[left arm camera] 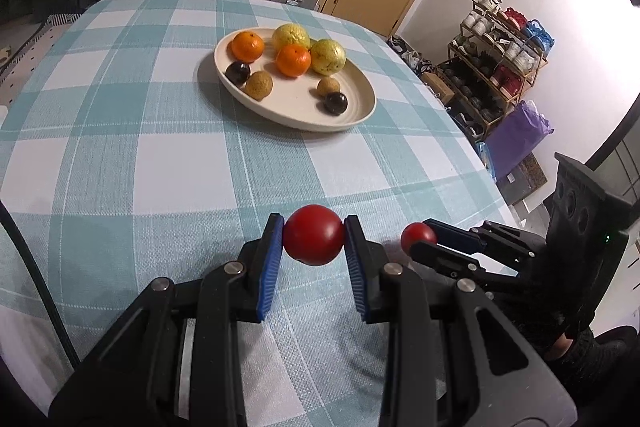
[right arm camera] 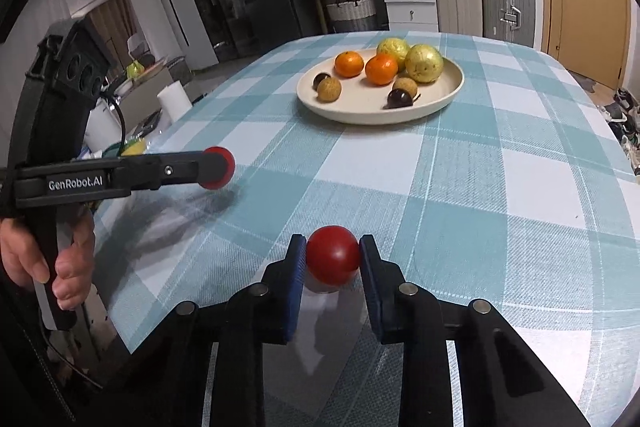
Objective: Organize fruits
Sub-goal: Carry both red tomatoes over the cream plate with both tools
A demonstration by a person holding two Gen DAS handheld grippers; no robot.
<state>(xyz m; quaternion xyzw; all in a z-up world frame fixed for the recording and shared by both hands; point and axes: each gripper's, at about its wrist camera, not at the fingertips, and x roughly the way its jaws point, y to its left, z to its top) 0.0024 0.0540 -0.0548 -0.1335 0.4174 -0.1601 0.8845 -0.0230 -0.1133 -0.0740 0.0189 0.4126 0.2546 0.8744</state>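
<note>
Each hand-held gripper, left [left arm camera: 314, 241] and right [right arm camera: 332, 259], clamped on a red tomato [left arm camera: 314, 235]; mid-carry, probably; next, plate [left arm camera: 360, 115] drop-off.

My left wrist camera looks along its fingers [left arm camera: 276, 255] low over the table [left arm camera: 120, 155]; my right does likewise. Both face the far plate [left arm camera: 296, 115] [right arm camera: 360, 113], each catching the other gripper

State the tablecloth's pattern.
The tablecloth is a teal-and-white check, clearest in the right wrist view.
</note>
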